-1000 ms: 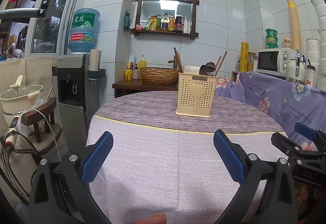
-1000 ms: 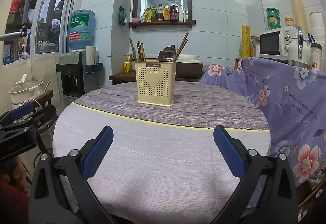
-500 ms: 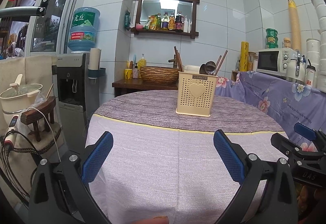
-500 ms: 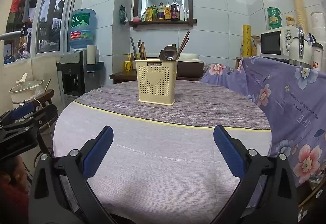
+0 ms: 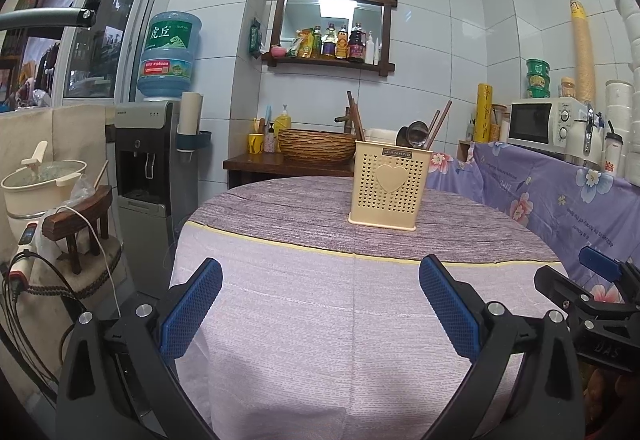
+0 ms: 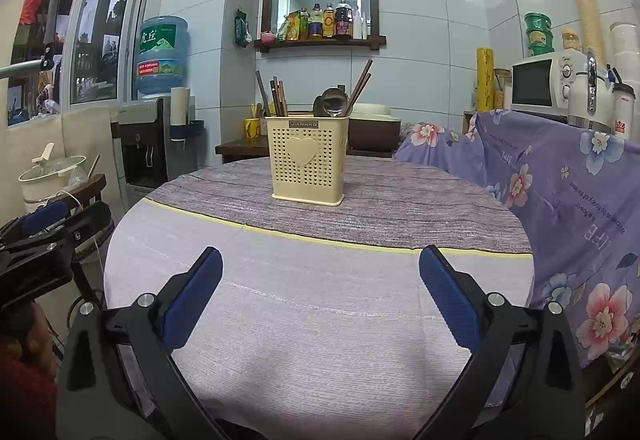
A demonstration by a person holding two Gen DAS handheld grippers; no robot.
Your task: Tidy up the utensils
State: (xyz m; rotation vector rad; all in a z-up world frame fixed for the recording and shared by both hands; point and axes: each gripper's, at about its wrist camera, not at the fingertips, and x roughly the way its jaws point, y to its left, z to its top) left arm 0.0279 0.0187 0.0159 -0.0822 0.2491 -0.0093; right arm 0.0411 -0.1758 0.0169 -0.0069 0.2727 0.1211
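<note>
The cream utensil holder [image 6: 308, 159] stands upright on the far, darker band of the round counter [image 6: 320, 312], and the utensils already stand in it: dark chopsticks [image 6: 273, 91] at its left side, metal spoons [image 6: 332, 101] and 2 more sticks at its right. No loose utensil shows on the cloth in either view. That fits 2 stages equally well: everything sorted and both tools drawn back, or a pause before pieces are taken out and regrouped; the pictures do not settle which, so no particular move can be named. The right hand-held gripper [image 6: 320, 292] hangs over the near, paler part of the counter with its blue pads spread wide and nothing between them; the holder lies far ahead of it, slightly left of centre. The left hand-held gripper [image 5: 320, 304] is likewise spread and empty, with the holder [image 5: 390, 187] well ahead and a little right.
</note>
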